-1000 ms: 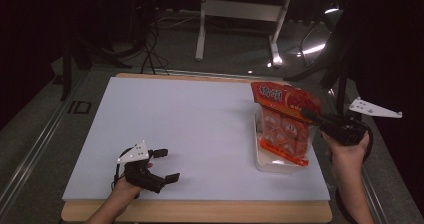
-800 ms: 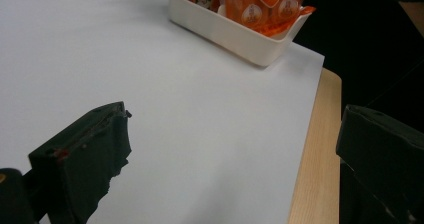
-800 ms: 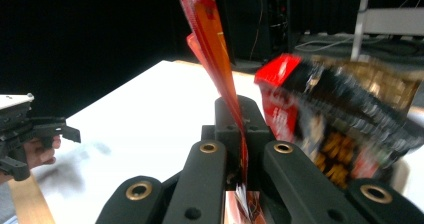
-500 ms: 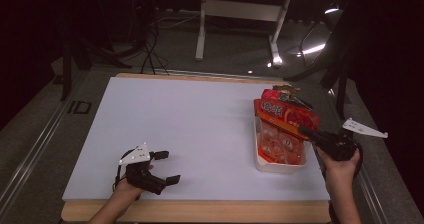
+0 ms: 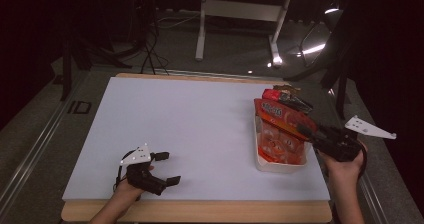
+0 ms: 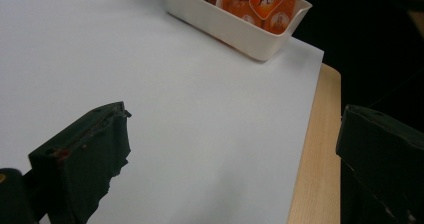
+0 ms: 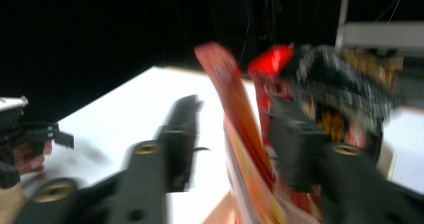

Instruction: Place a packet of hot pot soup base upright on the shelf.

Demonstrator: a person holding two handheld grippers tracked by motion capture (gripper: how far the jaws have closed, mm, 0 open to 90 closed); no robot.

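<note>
Two grippers are at work over the white table (image 5: 190,129). From the high view we log the left gripper (image 5: 165,169) low near the table's front edge, its jaws spread wide with nothing between them. The right gripper (image 5: 312,134) reaches in from the right toward the white tray (image 5: 280,166), which sits at the right side of the table. An orange packet (image 5: 280,129) stands in that tray, leaning, with a dark red packet (image 5: 285,98) just behind it.

The left gripper view gives us what the high view cannot: the tray's near wall and its pouring corner close up, orange packets upright inside, and the wooden table edge (image 6: 312,149) past the white sheet.

The right gripper view is blurred. We see the orange packet's top edge between the two jaws, which stand apart; we cannot tell if they touch it. The left gripper shows small at far left there.
</note>
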